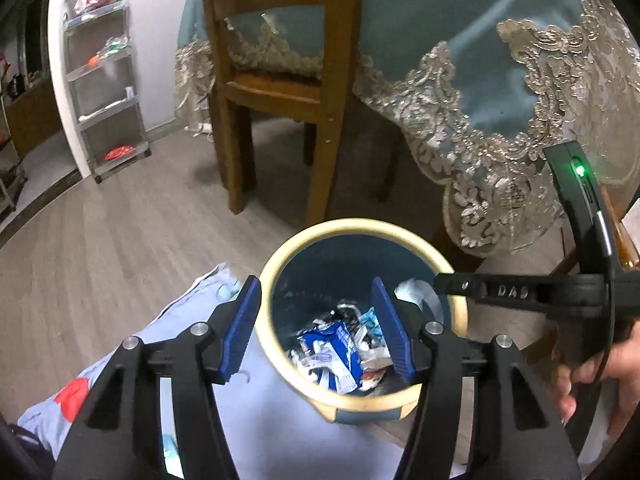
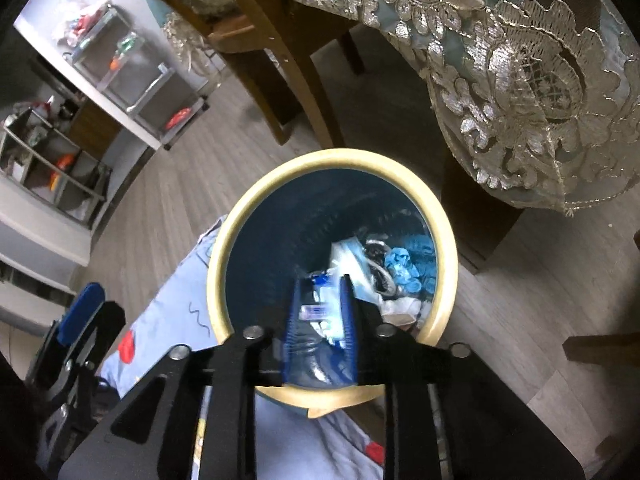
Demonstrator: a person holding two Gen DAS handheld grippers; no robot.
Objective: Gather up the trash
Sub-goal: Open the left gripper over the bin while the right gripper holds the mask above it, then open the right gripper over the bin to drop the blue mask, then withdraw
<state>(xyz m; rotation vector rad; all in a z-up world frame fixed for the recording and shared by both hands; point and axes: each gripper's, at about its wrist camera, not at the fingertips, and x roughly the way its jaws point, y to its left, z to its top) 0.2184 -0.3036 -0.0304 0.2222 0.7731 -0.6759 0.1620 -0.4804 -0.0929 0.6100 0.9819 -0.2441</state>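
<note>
A round trash bin with a cream rim (image 1: 276, 264) (image 2: 224, 240) and dark blue inside stands on the floor. It holds several wrappers and crumpled papers (image 1: 340, 352) (image 2: 376, 264). My left gripper (image 1: 318, 328) is open and empty, hovering over the bin's near rim. My right gripper (image 2: 320, 320) is over the bin, its blue pads (image 2: 347, 320) partly open with nothing clearly held between them; bin trash shows through the gap. The right gripper's body shows in the left wrist view (image 1: 520, 292) at the bin's right.
A wooden chair (image 1: 280, 80) stands beyond the bin. A table with a blue, lace-edged cloth (image 1: 500, 100) (image 2: 520, 60) hangs over the right. A light blue cloth (image 1: 168, 340) lies on the floor left of the bin. A shelf cart (image 1: 108, 92) stands by the wall.
</note>
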